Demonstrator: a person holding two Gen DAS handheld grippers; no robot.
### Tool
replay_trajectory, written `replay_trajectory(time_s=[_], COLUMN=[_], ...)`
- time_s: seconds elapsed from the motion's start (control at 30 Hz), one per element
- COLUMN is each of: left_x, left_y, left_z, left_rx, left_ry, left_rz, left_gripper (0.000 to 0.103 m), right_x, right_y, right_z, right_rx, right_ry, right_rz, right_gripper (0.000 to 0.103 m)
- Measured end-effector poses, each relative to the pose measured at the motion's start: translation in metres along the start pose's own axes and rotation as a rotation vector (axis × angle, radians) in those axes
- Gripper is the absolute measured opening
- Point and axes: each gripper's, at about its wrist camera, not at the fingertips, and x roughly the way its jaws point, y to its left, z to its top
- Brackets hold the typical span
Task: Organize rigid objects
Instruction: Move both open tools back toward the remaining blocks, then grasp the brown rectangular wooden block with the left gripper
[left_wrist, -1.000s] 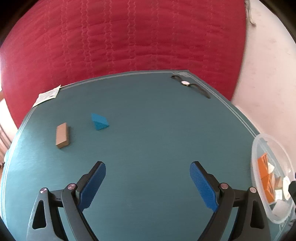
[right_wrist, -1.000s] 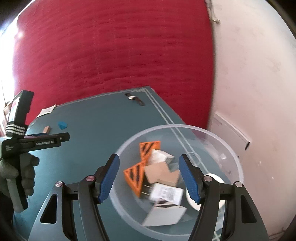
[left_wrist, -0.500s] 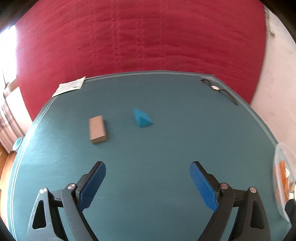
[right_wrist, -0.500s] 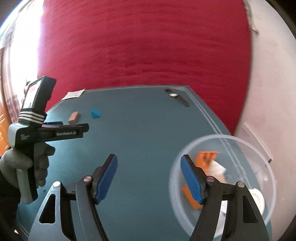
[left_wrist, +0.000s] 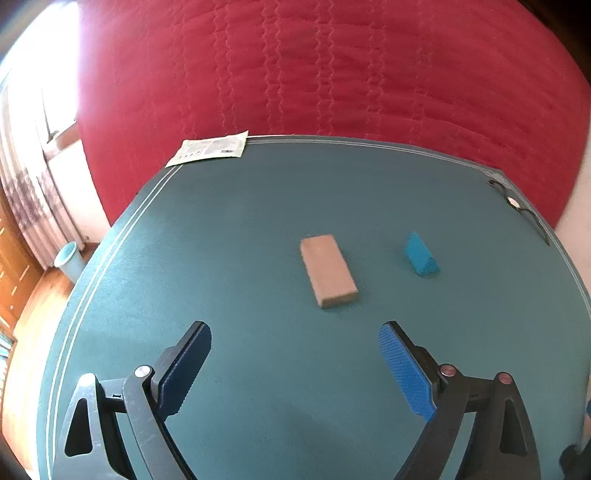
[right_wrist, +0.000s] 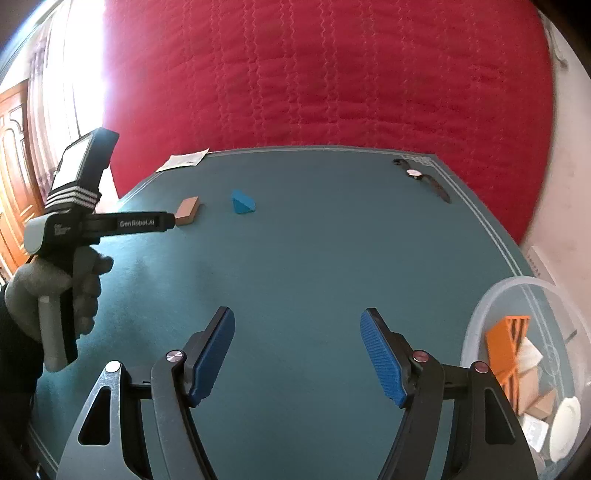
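A tan wooden block (left_wrist: 328, 271) lies on the teal table (left_wrist: 258, 206), just ahead of my open, empty left gripper (left_wrist: 295, 354). A blue wedge (left_wrist: 421, 254) lies to the block's right. In the right wrist view the block (right_wrist: 187, 210) and the wedge (right_wrist: 242, 202) sit at the far left, with the left gripper's body (right_wrist: 110, 223) pointing at the block. My right gripper (right_wrist: 297, 343) is open and empty over bare table. A clear plastic bowl (right_wrist: 480, 325) at the right holds orange, tan and white pieces.
A wristwatch (right_wrist: 424, 177) lies at the table's far right corner, also in the left wrist view (left_wrist: 517, 203). A paper leaflet (left_wrist: 210, 147) overhangs the far left edge. A red quilt (left_wrist: 332, 74) hangs behind. A light blue cup (left_wrist: 68, 258) stands on the floor at left.
Both grippers swung left. The left gripper now faces the tan block, closer than before. The right gripper left the bowl, which now sits at its right edge. Jaws stayed open.
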Motion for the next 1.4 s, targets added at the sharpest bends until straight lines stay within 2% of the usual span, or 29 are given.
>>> replay_trajectory(time_s=[0.4, 0.53, 0.57, 0.77, 0.87, 0.9, 0.93, 1.1, 1.27, 1.4], left_x=[0.038, 0.052, 0.055, 0.057, 0.055, 0.054, 0.054, 0.051, 0.050, 0.050], left_y=[-0.005, -0.001, -0.001, -0.007, -0.009, -0.008, -0.008, 0.002, 0.015, 0.021], left_z=[0.020, 0.026, 0.028, 0.035, 0.034, 0.033, 0.033, 0.031, 0.030, 0.028], left_rx=[-0.009, -0.033, -0.033, -0.003, 0.015, 0.017, 0.016, -0.031, -0.073, -0.094], left_ry=[0.030, 0.070, 0.076, 0.061, 0.044, 0.040, 0.038, 0.037, 0.036, 0.035], left_rz=[0.021, -0.001, 0.005, -0.022, -0.052, -0.065, -0.079, -0.128, -0.133, -0.130], left_gripper=[0.092, 0.080, 0.079, 0.059, 0.044, 0.032, 0.029, 0.029, 0.029, 0.029], right_x=[0.015, 0.021, 0.022, 0.030, 0.033, 0.036, 0.038, 0.050, 0.071, 0.107], right_y=[0.001, -0.003, -0.003, -0.003, 0.000, 0.002, 0.004, 0.014, 0.031, 0.035], right_z=[0.001, 0.000, 0.000, -0.002, -0.003, -0.002, -0.001, 0.019, 0.044, 0.065], right_rx=[0.013, 0.026, 0.029, 0.037, 0.027, 0.019, 0.016, 0.035, 0.015, 0.038], right_ry=[0.037, 0.053, 0.059, 0.096, 0.123, 0.137, 0.145, 0.160, 0.122, 0.123], right_rz=[0.027, 0.030, 0.029, 0.037, 0.039, 0.041, 0.045, 0.074, 0.039, 0.001], right_gripper=[0.072, 0.072, 0.072, 0.072, 0.072, 0.072, 0.072, 0.072, 0.072, 0.072])
